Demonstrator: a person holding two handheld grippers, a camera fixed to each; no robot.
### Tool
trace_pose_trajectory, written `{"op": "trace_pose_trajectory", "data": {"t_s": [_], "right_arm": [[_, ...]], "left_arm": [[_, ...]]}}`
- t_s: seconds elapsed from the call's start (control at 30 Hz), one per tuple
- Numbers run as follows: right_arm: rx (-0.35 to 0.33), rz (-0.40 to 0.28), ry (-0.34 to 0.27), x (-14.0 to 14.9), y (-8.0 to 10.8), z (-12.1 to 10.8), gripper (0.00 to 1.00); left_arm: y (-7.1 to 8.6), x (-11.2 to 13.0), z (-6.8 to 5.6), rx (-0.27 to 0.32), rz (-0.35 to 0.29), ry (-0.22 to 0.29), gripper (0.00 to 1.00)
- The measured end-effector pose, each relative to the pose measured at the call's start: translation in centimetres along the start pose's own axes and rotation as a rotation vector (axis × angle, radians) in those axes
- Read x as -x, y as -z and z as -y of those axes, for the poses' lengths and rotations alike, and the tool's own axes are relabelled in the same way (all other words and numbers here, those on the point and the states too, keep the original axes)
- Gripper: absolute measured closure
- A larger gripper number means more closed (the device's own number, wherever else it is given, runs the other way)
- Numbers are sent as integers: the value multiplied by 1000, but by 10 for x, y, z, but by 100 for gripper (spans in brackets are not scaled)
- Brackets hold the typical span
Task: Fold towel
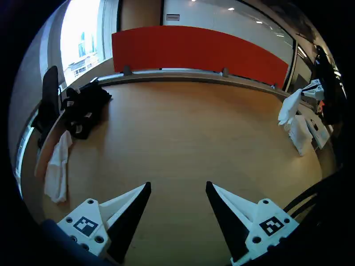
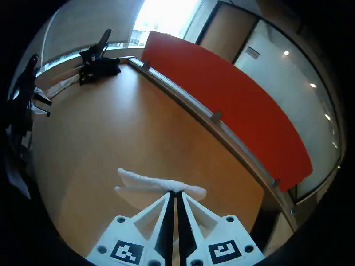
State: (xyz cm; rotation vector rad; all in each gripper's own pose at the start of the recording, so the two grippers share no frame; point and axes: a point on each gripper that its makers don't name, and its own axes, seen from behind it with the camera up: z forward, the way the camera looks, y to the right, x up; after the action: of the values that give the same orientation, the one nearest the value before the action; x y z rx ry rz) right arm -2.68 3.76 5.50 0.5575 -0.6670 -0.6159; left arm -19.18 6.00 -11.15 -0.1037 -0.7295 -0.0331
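**While your right tongs (image 2: pixel 176 193) clamp the towel (image 2: pixel 155 181), your left tongs (image 1: pixel 178 188) stand apart**

Your right tongs are pressed together on the white towel's edge. The cloth lies across their tips and spreads to their left over the wooden bench (image 2: pixel 111 124). Your left tongs are spread wide, with bare bench between them. Far ahead and to their right, the towel hangs from the right tongs. A second white cloth (image 1: pixel 57 168) lies to their left at the bench edge, with a black bag (image 1: pixel 84 108) beyond it.

On my left gripper (image 1: pixel 178 183) and right gripper (image 2: pixel 176 193) I see white plastic fingers (image 1: pixel 116 205) with black inner faces, small screw holes (image 1: pixel 90 201) and square black-and-white markers (image 1: pixel 85 225).
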Motion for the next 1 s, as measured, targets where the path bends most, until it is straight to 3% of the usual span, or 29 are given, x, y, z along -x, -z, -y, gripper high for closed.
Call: {"op": "trace_pose_trajectory", "data": {"t_s": [0.57, 1.0], "right_arm": [[87, 57, -24, 29, 6, -79, 96], [134, 87, -41, 41, 12, -114, 96]], "left_arm": [[-4, 0, -5, -10, 17, -12, 8], [-5, -1, -8, -10, 20, -24, 9]]}}
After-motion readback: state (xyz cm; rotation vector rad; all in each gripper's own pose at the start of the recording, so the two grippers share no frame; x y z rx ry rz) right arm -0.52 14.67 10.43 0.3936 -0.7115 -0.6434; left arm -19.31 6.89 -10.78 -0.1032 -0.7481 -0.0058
